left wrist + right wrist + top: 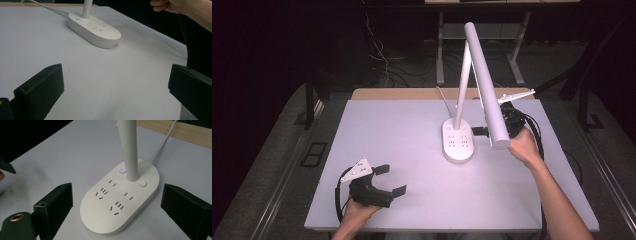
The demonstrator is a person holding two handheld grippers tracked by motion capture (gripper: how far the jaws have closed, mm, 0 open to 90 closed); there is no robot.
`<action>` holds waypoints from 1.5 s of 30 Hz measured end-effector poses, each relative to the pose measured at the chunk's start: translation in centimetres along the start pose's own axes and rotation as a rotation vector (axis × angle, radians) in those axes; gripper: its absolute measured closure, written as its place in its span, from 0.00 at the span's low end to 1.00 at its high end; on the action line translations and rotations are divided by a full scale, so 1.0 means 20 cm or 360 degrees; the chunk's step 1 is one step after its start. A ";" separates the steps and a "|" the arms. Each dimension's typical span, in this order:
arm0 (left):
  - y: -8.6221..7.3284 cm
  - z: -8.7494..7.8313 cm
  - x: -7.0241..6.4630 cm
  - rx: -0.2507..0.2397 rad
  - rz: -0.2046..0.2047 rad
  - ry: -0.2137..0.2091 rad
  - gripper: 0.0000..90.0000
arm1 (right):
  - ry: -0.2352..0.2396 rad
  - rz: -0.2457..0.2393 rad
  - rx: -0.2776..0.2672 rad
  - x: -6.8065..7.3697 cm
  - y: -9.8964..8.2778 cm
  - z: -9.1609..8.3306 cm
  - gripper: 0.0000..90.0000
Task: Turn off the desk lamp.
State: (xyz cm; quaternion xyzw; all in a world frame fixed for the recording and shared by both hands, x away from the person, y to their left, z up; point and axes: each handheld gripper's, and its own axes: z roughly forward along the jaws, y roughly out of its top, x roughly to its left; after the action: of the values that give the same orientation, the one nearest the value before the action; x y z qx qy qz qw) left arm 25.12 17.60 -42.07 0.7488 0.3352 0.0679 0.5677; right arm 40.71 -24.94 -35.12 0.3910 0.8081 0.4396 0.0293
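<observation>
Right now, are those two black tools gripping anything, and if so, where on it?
Nothing is held. The left tool is open above the bare table; the right tool is open, aimed at the lamp base without touching it.

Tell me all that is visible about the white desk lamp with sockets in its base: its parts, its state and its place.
The white plastic-looking desk lamp stands upright on the pale table, right of centre. Its flat oval base carries several socket openings, a small button glowing blue, a round white button and an oval pad. A slim stem rises from the base, and a long tube head slopes down toward the person. A white cord leaves the back. Neither gripper touches it.
</observation>
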 end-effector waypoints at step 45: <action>0.00 0.01 0.01 0.0001 0.0013 -0.0009 0.00 | -0.0017 0.0207 0.0051 -0.28 -0.01 0.37 1.00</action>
State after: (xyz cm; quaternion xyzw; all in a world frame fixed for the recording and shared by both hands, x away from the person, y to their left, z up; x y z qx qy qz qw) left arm 25.28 17.58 -42.14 0.7506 0.3306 0.0680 0.5680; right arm 47.26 -23.60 -41.42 0.4455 0.7878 0.4254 -0.0014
